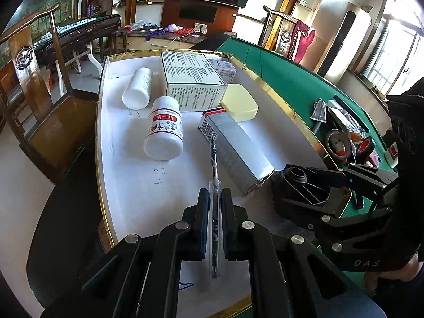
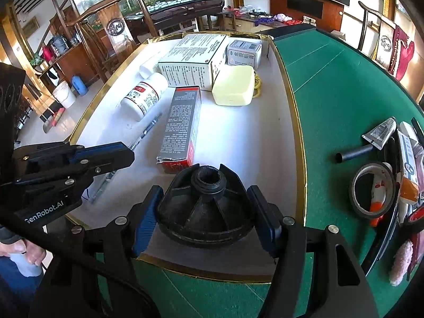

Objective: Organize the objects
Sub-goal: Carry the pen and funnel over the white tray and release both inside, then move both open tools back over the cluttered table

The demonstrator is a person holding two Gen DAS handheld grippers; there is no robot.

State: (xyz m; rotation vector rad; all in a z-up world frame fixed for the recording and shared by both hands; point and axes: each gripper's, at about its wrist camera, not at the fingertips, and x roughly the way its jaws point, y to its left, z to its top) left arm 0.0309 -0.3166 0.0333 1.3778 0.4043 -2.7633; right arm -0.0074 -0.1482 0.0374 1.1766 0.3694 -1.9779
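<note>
My left gripper (image 1: 215, 194) is shut on a clear pen (image 1: 214, 164), whose tip points into the white gold-rimmed tray (image 1: 137, 185). In the right wrist view the left gripper (image 2: 124, 153) comes in from the left over the tray (image 2: 238, 132), with the pen (image 2: 148, 129) sticking out past it. My right gripper (image 2: 205, 193) is shut on a black ribbed round part (image 2: 205, 206) with a threaded neck, held over the tray's near edge. The same part (image 1: 299, 182) shows at the tray's right rim in the left wrist view.
The tray holds a red-labelled white bottle (image 1: 164, 129), a plain white bottle (image 1: 137, 88), a large printed box (image 1: 190, 79), a small grey box (image 2: 243, 53), a yellow block (image 2: 233, 84) and a long grey-red box (image 2: 182, 127). Tape rolls (image 2: 371, 193) and tubes lie on the green table (image 2: 331, 92).
</note>
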